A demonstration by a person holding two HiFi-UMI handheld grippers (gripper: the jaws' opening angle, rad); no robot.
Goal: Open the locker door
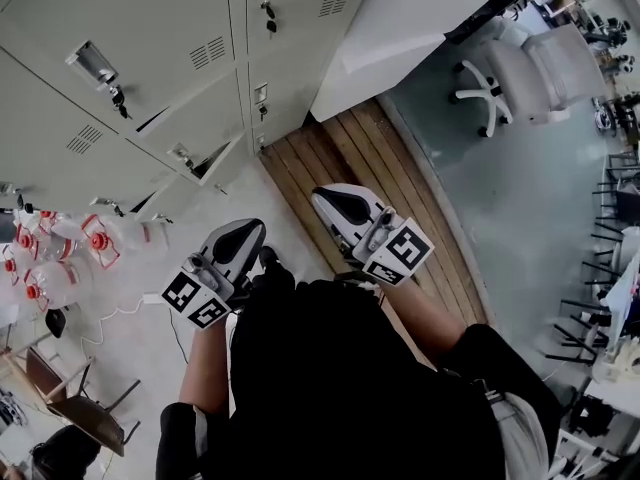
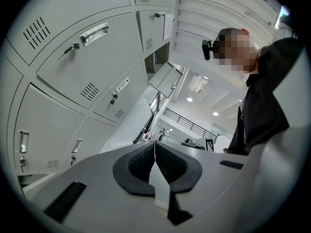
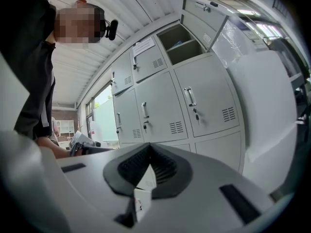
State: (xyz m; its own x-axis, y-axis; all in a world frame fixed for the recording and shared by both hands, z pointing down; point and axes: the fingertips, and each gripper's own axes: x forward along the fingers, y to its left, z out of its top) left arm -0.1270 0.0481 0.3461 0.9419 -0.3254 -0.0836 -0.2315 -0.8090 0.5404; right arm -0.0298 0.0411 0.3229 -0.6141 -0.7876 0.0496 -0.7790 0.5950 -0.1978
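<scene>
A bank of grey lockers [image 1: 150, 78] fills the upper left of the head view. One locker [image 3: 182, 43] stands open, its door [image 3: 206, 14] swung outward; the same open door [image 2: 165, 79] shows in the left gripper view. The other doors are closed, with metal handles [image 3: 189, 97] and keys. My left gripper [image 1: 250, 230] and right gripper [image 1: 322, 198] hang side by side in front of my body, pointing toward the lockers and well short of them. Both pairs of jaws are shut with nothing between them, the left [image 2: 154, 149] and the right [image 3: 148, 152] alike.
A white desk top [image 1: 400, 28] juts out right of the lockers, with a white office chair [image 1: 520, 73] beyond. A wooden floor strip [image 1: 380, 178] runs under the right gripper. Several red-capped water jugs [image 1: 60, 258] and a folding chair [image 1: 70, 398] stand at the left.
</scene>
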